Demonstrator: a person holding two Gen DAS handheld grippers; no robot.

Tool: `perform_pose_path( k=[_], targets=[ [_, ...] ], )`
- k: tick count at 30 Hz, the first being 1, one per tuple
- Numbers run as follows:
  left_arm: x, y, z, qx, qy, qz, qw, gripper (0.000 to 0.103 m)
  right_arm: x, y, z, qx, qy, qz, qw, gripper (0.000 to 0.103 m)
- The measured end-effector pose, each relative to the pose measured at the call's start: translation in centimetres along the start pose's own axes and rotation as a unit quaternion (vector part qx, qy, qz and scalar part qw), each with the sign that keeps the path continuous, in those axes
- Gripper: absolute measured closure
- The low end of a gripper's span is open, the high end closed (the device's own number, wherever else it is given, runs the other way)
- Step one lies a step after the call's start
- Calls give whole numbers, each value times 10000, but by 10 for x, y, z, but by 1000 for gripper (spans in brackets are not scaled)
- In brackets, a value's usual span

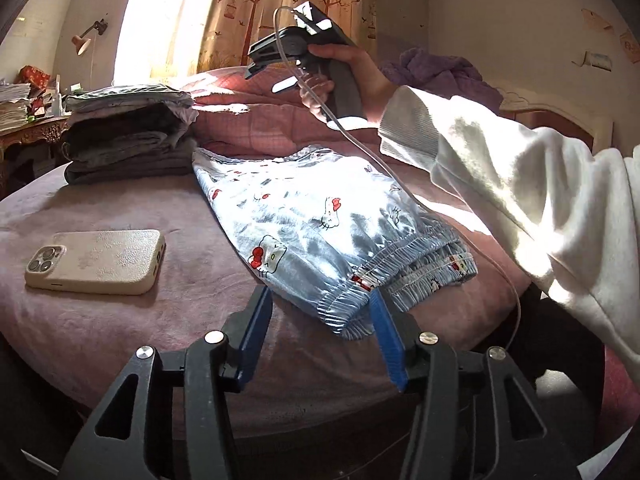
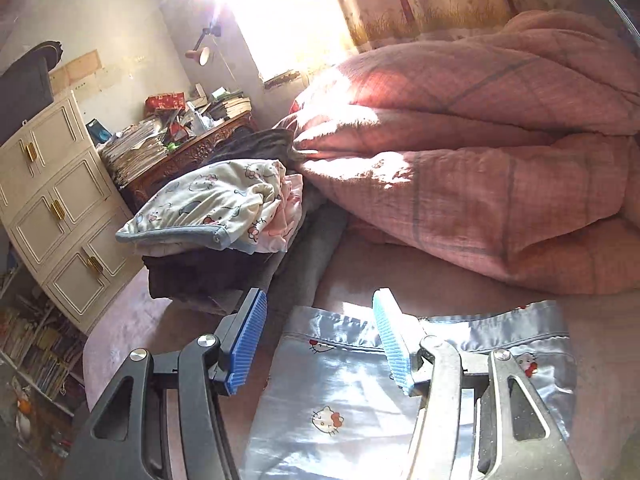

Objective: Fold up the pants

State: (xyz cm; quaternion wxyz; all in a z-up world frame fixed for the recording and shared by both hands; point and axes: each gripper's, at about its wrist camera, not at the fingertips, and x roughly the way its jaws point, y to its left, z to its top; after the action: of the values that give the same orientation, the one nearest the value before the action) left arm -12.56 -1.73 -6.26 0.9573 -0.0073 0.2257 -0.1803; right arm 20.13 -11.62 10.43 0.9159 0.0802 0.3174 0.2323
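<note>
1. Pink bed (image 1: 120, 312) cover, soft under everything.
2. Rumpled quilt (image 2: 480, 168) bunched behind, crowding the fold space.
3. Stacked folded clothes (image 1: 128, 140) near the far corner.
4. Satin-looking pants (image 1: 320, 232) lying mid-bed, already folded small: likely light, limp, slippery; best gripped at elastic waistband.
5. Phone (image 1: 96, 262) beside, well apart.
6. Left tool (image 1: 320, 320) and right tool (image 2: 320, 328) both released, gripping nothing.

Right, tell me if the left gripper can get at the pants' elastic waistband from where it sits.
Probably yes: the left gripper is open, the waistband lies just ahead by its right finger, nothing between. The phone sits off to the side.
</note>
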Motion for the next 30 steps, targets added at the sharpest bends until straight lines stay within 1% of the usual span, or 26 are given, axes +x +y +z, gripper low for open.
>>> perform_pose_path(
  k=[1, 3, 4, 6, 7, 10, 12, 14, 16, 17, 19, 20, 23, 24, 26, 29, 30],
  targets=[
    [-2, 1, 4, 44, -52, 81, 9999, 50, -21, -2, -4, -60, -197, -117, 9997, 46],
    [-6, 3, 16, 119, -266, 265, 9992, 47, -64, -2, -16, -223, -660, -625, 9956, 46],
    [-8, 6, 23, 95, -368, 301, 9988, 46, -87, -3, -22, -273, -892, -782, 9926, 46],
    [-9, 12, 37, 23, -438, 350, 9984, 44, -128, -8, -41, -212, -1227, -799, 9890, 45],
    [-9, 15, 43, -8, -473, 406, 9981, 44, -146, -9, -50, -191, -1310, -866, 9874, 45],
    [-5, 24, 59, -67, -552, 551, 9969, 44, -194, -8, -86, -261, -1564, -1275, 9791, 45],
    [4, 28, 67, -89, -530, 804, 9953, 44, -224, -5, -113, -392, -1741, -1586, 9711, 44],
    [13, 32, 70, -186, -418, 874, 9951, 43, -247, -2, -143, -424, -1882, -1838, 9639, 44],
    [21, 37, 71, -327, -221, 868, 9954, 43, -261, -2, -171, -353, -1863, -2069, 9598, 44],
    [25, 38, 68, -416, -123, 845, 9955, 43, -265, -4, -184, -197, -1809, -2099, 9606, 44],
    [30, 40, 61, -536, 42, 719, 9960, 43, -265, -11, -211, 205, -1561, -2009, 9669, 44],
    [32, 39, 56, -588, 111, 663, 9960, 43, -264, -12, -225, 334, -1456, -2011, 9681, 44],
    [34, 35, 41, -665, 236, 550, 9960, 43, -253, -15, -259, 433, -1167, -1978, 9723, 46],
    [34, 33, 37, -675, 260, 526, 9960, 43, -249, -18, -266, 531, -1086, -1876, 9748, 54],
    [34, 28, 34, -674, 268, 471, 9963, 43, -240, -25, -274, 791, -963, -1554, 9800, 61],
    [34, 20, 34, -596, 253, 487, 9967, 43, -229, -30, -277, 1138, -849, -1056, 9842, 64],
    [34, 18, 34, -562, 243, 539, 9967, 43, -224, -30, -277, 1204, -790, -1013, 9844, 66]
  ],
)
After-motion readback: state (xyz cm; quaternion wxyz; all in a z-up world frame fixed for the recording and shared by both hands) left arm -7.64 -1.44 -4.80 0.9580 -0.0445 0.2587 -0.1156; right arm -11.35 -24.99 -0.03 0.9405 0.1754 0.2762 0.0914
